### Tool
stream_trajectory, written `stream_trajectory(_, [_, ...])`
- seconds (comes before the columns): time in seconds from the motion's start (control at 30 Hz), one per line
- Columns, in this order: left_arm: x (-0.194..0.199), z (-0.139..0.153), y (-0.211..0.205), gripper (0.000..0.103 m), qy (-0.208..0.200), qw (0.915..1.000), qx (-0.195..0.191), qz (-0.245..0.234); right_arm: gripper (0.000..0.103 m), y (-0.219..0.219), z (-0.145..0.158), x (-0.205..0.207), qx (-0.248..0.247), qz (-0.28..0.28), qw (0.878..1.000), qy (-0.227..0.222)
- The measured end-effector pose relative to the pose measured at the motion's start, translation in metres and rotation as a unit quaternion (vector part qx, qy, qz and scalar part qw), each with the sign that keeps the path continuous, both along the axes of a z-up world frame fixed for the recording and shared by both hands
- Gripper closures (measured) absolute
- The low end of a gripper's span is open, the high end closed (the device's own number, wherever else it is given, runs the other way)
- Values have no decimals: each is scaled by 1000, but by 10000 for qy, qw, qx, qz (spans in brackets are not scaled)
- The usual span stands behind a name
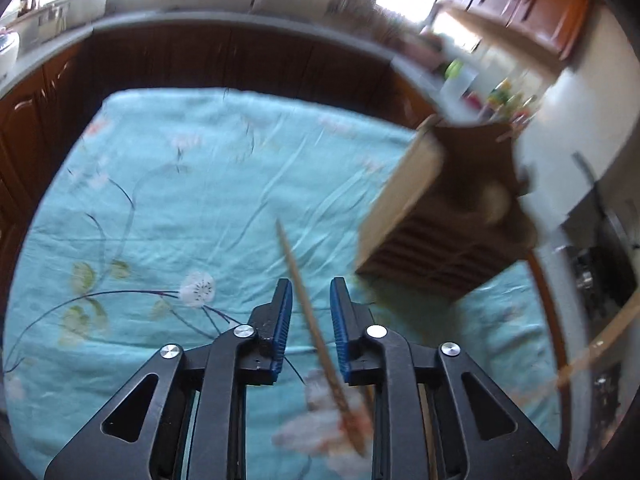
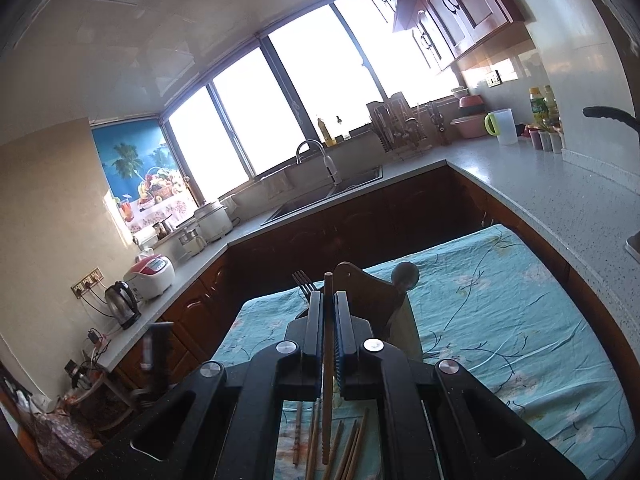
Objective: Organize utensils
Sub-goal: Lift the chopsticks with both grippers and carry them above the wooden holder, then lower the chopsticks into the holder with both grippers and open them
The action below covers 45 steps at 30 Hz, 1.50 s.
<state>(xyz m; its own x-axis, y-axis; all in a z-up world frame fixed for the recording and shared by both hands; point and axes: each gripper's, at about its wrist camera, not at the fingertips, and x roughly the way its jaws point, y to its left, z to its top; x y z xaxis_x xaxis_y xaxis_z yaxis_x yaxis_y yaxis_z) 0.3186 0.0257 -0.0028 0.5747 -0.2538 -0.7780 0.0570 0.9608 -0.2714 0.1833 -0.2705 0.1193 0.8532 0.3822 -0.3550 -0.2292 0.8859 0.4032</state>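
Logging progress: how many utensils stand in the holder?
2 visible: a fork at the holder's left end, a spoon at its right. The right gripper, shut on a chopstick, blocks the middle, so more may be hidden.

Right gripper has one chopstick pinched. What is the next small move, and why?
Probably carry the right gripper forward and up over the wooden utensil holder, then lower the chopstick in. Its jaws are shut on that stick, the holder stands just ahead with a fork already in it, and more loose chopsticks wait on the cloth.
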Motion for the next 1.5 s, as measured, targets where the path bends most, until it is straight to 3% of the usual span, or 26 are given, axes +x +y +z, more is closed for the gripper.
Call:
stream_trajectory(0.27, [62, -54, -25, 79, 504, 9957, 745, 227, 98, -12, -9, 1, 70, 27, 9999, 123])
stream_trajectory(0.37, [72, -57, -32, 79, 364, 9938, 1023, 232, 98, -18, -12, 0, 83, -4, 9998, 175])
stream_trajectory(0.4, [74, -57, -34, 81, 348, 9930, 1111, 211, 98, -20, -13, -1, 82, -30, 9998, 190])
stream_trajectory(0.43, [74, -57, -36, 95, 324, 9923, 1181, 206, 98, -22, -14, -1, 89, -46, 9997, 202])
stream_trajectory(0.57, [62, -55, -29, 98, 353, 9943, 1001, 143, 98, -26, -15, -2, 167, -108, 9996, 221])
stream_trajectory(0.67, [42, -39, -23, 98, 165, 9973, 710, 122, 98, -26, -12, -3, 176, -115, 9996, 185])
stream_trajectory(0.87, [-14, 26, -10, 98, -522, 9985, -115, -91, 98, -20, -5, -3, 158, -78, 9998, 79])
stream_trajectory(1.17, [-64, 106, 6, 98, -1374, 9893, -420, -251, 98, -3, 7, -3, 79, 17, 9999, -93])
stream_trajectory(1.5, [-76, 143, 11, 98, -1862, 9804, -575, -282, 98, 1, 16, 8, 9, -75, 9997, -217])
